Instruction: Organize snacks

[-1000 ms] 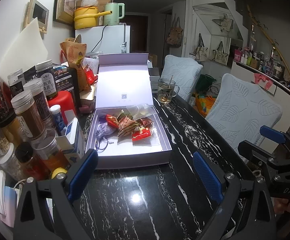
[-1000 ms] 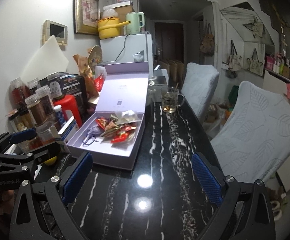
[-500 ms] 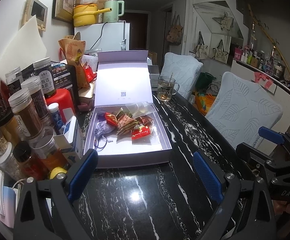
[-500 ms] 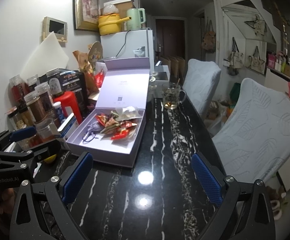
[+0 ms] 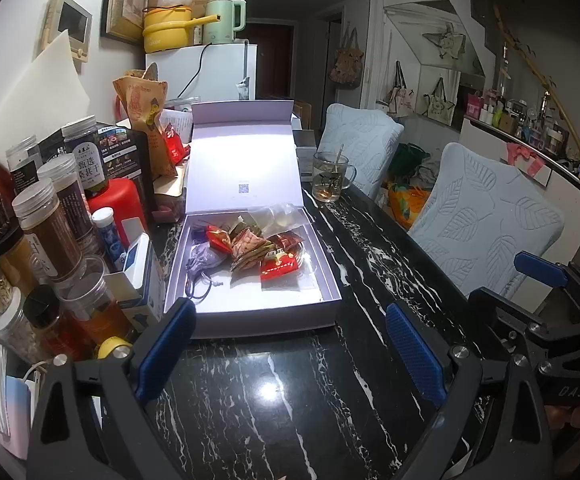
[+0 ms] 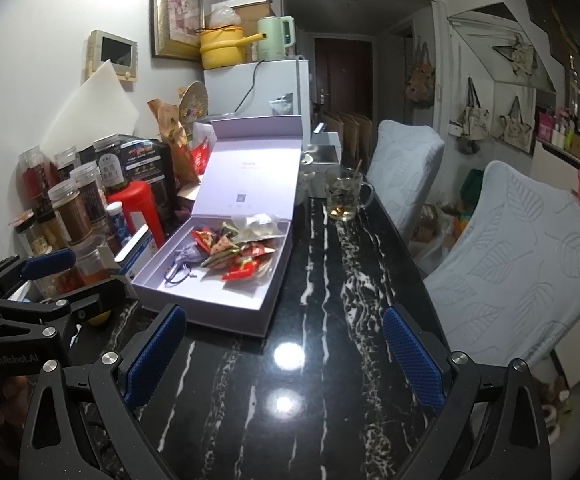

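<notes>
A pale lilac gift box [image 5: 322, 322] [image 6: 245, 322] lies open on the black marble table, its lid [image 5: 245, 168] standing upright behind. Inside sit several red and brown snack packets [image 5: 261, 250] [image 6: 241, 254], a clear bag and a purple drawstring pouch [image 5: 205, 258]. My left gripper [image 5: 287, 344] hovers open just in front of the box, nothing between its blue pads. My right gripper [image 6: 281, 358] is open too, right of the box's front corner. Each gripper shows in the other's view: the right one [image 5: 546, 300], the left one [image 6: 55, 280].
Jars and bottles [image 5: 49, 224] and a red canister [image 5: 119, 204] crowd the table's left side along the wall. A glass mug [image 5: 330, 178] with a spoon stands behind the box. Two cushioned chairs [image 5: 490, 224] line the right edge. A fridge [image 5: 209, 72] stands at the far end.
Both views have shifted slightly, with the box sitting a little higher and farther in frame. Both grippers stay open; nothing in the box has moved.
</notes>
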Demonstrator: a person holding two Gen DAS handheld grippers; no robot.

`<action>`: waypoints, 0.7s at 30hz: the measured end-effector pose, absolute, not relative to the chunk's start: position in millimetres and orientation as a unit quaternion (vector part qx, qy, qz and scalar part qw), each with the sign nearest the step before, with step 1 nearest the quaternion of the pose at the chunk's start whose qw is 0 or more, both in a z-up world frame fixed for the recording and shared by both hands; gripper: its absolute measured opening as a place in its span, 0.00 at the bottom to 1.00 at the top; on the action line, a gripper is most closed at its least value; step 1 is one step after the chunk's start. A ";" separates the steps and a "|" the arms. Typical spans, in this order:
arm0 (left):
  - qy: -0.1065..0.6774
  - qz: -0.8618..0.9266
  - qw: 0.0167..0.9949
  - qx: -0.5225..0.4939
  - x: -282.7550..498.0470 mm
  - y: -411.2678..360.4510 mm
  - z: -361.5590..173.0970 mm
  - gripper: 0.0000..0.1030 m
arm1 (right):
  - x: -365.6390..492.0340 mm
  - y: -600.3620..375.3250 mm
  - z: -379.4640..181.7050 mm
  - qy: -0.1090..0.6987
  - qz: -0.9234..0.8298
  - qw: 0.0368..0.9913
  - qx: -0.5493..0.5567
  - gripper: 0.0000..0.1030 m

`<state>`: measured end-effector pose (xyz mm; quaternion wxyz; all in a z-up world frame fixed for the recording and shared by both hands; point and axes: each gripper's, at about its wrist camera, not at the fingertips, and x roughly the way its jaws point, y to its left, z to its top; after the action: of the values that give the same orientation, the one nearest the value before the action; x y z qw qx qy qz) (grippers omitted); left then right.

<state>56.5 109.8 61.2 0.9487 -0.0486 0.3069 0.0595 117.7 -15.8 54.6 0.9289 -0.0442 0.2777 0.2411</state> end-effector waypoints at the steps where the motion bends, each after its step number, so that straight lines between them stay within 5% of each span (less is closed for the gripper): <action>1: 0.307 0.060 0.949 -0.048 56.5 109.5 61.2 0.94 | 118.2 -15.7 54.3 0.278 0.242 0.929 -0.045 0.98; 21: 0.312 0.049 0.948 -0.043 53.6 108.1 55.1 0.94 | 116.6 -21.6 51.9 0.282 0.227 0.931 -0.053 0.98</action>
<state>53.6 108.1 55.1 0.9479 -0.0432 0.3117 0.0493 116.6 -21.6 51.9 0.9306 -0.0531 0.2818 0.2273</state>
